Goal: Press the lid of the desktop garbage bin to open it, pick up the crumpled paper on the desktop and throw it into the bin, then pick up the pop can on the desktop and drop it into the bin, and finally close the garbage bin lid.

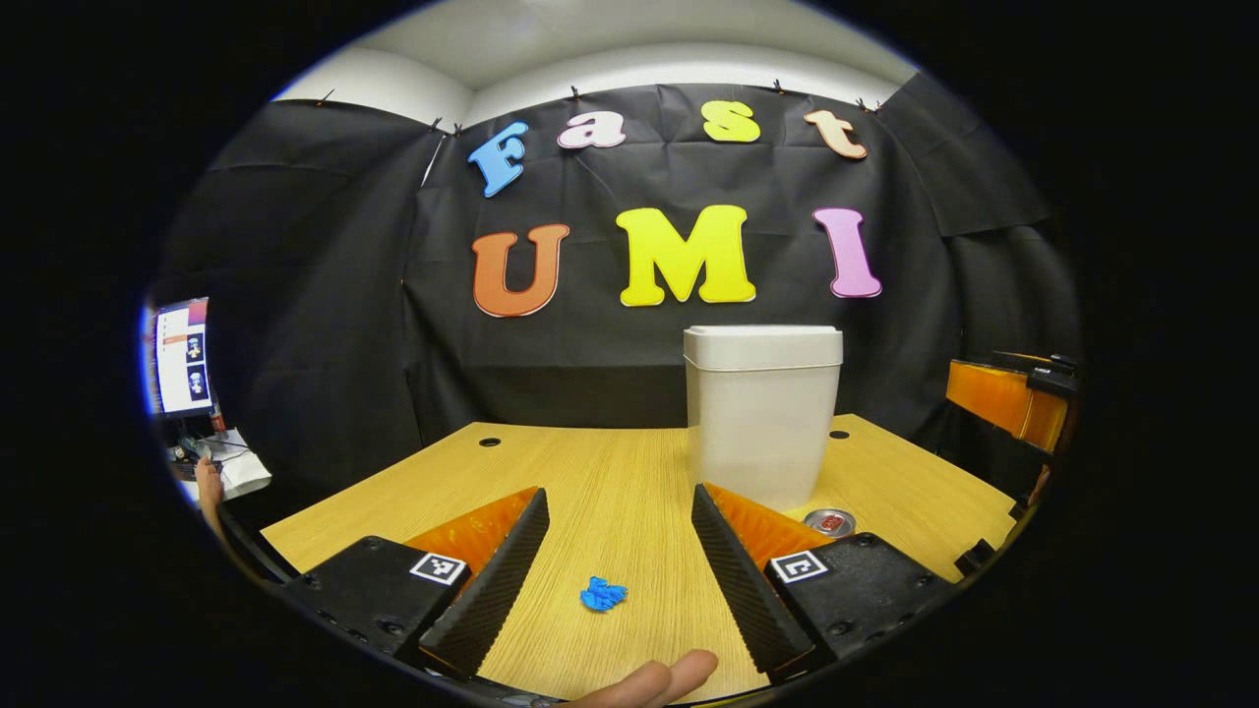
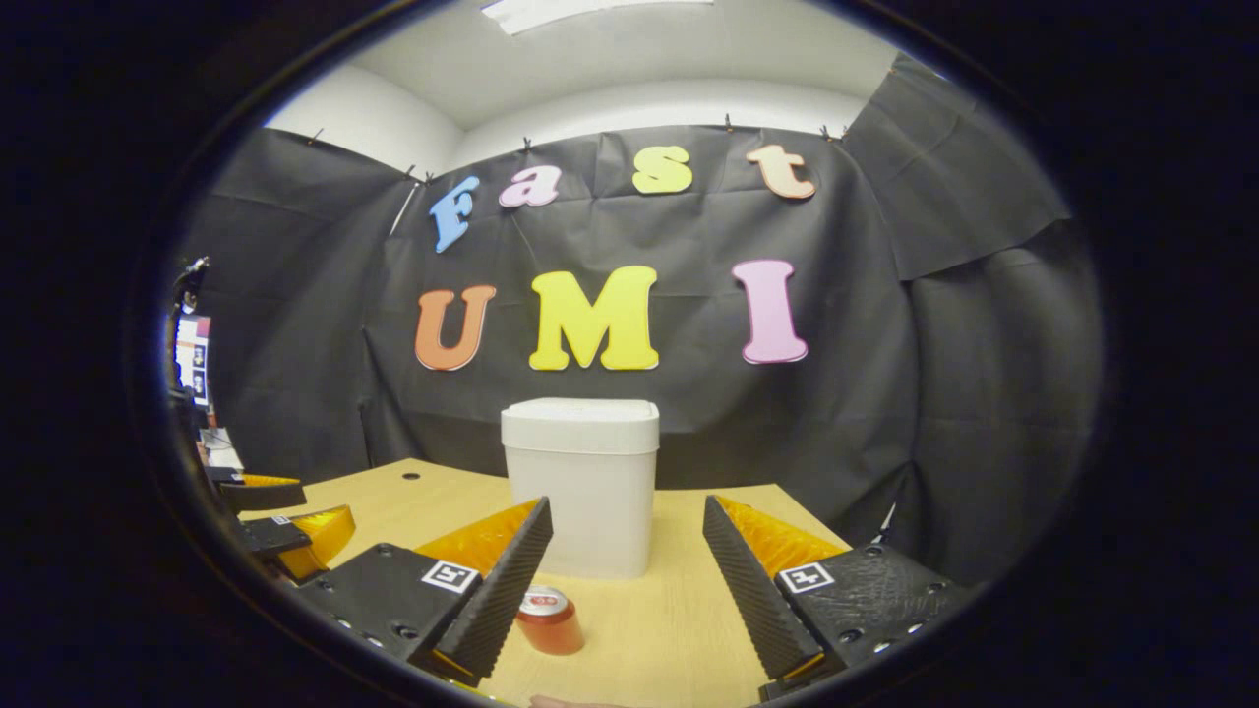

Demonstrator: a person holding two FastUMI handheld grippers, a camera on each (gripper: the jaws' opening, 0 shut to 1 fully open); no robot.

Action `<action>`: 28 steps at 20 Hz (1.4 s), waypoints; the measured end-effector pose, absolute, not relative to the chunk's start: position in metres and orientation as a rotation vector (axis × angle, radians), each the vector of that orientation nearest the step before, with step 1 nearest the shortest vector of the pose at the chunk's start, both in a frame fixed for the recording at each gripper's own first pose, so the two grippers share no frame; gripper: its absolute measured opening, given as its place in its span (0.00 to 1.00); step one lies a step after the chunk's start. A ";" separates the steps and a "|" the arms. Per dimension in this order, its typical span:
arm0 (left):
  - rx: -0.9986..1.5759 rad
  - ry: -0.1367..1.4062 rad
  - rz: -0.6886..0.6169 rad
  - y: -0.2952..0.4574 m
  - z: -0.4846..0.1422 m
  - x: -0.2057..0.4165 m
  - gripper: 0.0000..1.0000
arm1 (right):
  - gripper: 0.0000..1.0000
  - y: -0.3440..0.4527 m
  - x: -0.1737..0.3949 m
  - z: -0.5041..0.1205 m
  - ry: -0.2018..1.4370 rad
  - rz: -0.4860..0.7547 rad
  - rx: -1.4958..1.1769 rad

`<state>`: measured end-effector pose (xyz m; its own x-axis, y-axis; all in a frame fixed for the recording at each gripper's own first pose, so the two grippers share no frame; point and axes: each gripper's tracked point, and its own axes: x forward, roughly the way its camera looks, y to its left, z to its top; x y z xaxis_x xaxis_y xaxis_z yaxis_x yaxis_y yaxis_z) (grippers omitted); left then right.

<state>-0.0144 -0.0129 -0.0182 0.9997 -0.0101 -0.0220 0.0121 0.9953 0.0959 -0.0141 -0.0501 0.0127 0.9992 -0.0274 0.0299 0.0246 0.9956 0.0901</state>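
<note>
A white desktop bin (image 1: 762,418) with its lid down stands toward the back of the wooden table (image 1: 600,472). Crumpled blue paper (image 1: 602,594) lies on the table between the fingers of my left gripper (image 1: 620,531), which is open and holds nothing. The pop can (image 1: 829,521) stands just right of that gripper's right finger, in front of the bin. In the right gripper view the bin (image 2: 582,482) is straight ahead and the red can (image 2: 548,619) stands upright beside the left finger. My right gripper (image 2: 628,551) is open and holds nothing.
The other gripper (image 2: 285,531) shows at the left edge of the right gripper view, and at the right edge (image 1: 1013,398) of the left gripper view. A monitor (image 1: 182,356) stands beyond the table's left side. A person's fingertip (image 1: 659,678) shows at the bottom.
</note>
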 end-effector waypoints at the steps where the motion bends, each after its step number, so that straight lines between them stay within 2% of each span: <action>1: 0.097 0.018 -0.007 -0.011 -0.017 -0.014 0.96 | 0.95 -0.050 -0.014 0.013 -0.031 -0.027 0.090; 2: 0.097 0.017 -0.002 -0.009 -0.017 -0.014 0.96 | 0.96 -0.049 -0.014 0.011 -0.028 -0.025 0.089; 4: 0.095 0.020 0.003 -0.007 -0.018 -0.014 0.96 | 0.93 -0.045 -0.013 0.008 -0.016 -0.020 0.083; 7: 0.093 0.022 0.006 -0.005 -0.019 -0.014 0.96 | 0.93 -0.039 -0.010 0.010 -0.017 -0.010 0.068; 9: 0.094 0.023 0.002 -0.006 -0.019 -0.014 0.96 | 0.89 -0.040 -0.005 0.018 -0.022 -0.011 0.070; 12: 0.100 0.023 0.003 -0.006 -0.020 -0.013 0.96 | 0.78 -0.037 0.009 0.027 0.002 -0.006 0.109; 13: 0.103 0.023 0.007 -0.004 -0.021 -0.013 0.96 | 0.78 -0.035 0.016 0.032 0.010 0.000 0.101; 14: 0.103 0.024 0.007 -0.004 -0.021 -0.012 0.96 | 0.67 -0.034 0.023 0.034 0.017 0.010 0.093; 17: 0.098 0.034 0.009 -0.001 -0.025 -0.010 0.96 | 0.49 -0.027 0.044 0.042 0.025 0.053 0.061; 18: 0.096 0.036 0.011 0.000 -0.025 -0.009 0.96 | 0.30 -0.025 0.049 0.045 0.024 0.067 0.059; 19: 0.093 0.040 0.015 0.002 -0.027 -0.008 0.96 | 0.24 -0.023 0.054 0.049 0.021 0.076 0.068; 20: 0.089 0.042 0.019 0.005 -0.028 -0.008 0.96 | 0.09 -0.023 0.060 0.053 0.020 0.082 0.082; 21: 0.085 0.044 0.022 0.007 -0.028 -0.008 0.96 | 0.07 -0.023 0.066 0.056 0.027 0.079 0.090; 22: 0.081 0.046 0.024 0.008 -0.029 -0.007 0.96 | 0.01 -0.022 0.070 0.061 0.032 0.081 0.089; 28: 0.065 0.064 0.032 0.014 -0.034 -0.003 0.96 | 0.00 -0.010 0.110 0.130 0.022 0.135 0.137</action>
<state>-0.0026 0.0140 -0.0339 0.9974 0.0342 -0.0630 -0.0300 0.9974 0.0662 0.1100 -0.0101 0.1302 0.9907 0.1353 -0.0123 -0.1323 0.9816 0.1379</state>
